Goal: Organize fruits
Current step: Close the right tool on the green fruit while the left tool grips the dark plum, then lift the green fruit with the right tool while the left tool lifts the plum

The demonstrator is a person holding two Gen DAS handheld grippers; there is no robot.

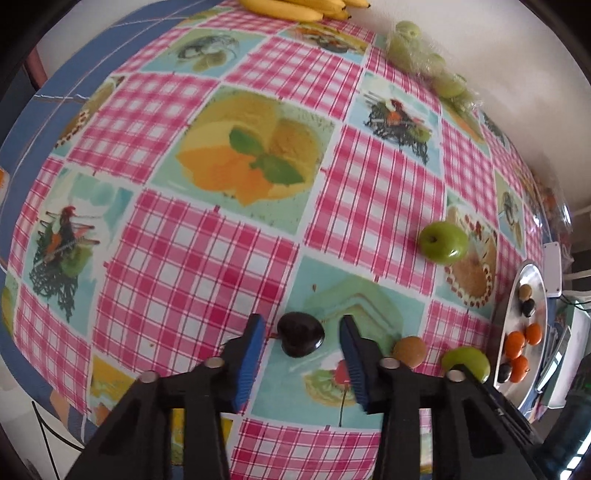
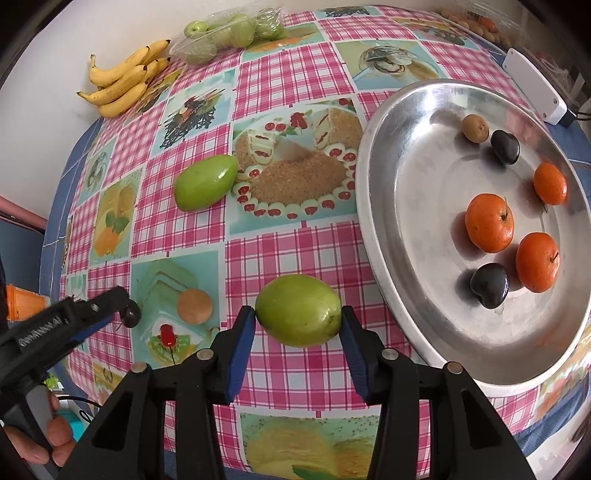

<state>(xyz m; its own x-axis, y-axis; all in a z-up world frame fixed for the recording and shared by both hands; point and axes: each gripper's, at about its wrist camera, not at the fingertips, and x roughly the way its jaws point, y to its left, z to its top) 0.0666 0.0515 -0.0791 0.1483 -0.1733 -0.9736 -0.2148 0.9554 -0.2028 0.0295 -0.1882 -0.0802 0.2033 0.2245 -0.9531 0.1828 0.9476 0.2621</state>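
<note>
A dark plum-like fruit (image 1: 301, 334) lies on the checked tablecloth between the blue pads of my left gripper (image 1: 303, 326); a small gap shows on each side, so it stands open around it. From the right wrist view the left gripper (image 2: 122, 310) comes in at the left edge, by the same dark fruit (image 2: 132, 314). My right gripper (image 2: 298, 319) is shut on a large green fruit (image 2: 297, 310), both pads against its sides. That green fruit (image 1: 465, 363) is half hidden in the left view.
A metal tray (image 2: 406, 221) at the right holds three oranges, two dark fruits and a brown one. A brown fruit (image 2: 194, 306) and another green fruit (image 2: 205, 182) lie loose on the table. Bananas (image 2: 122, 85) and a bag of green fruits (image 2: 229, 33) sit by the wall.
</note>
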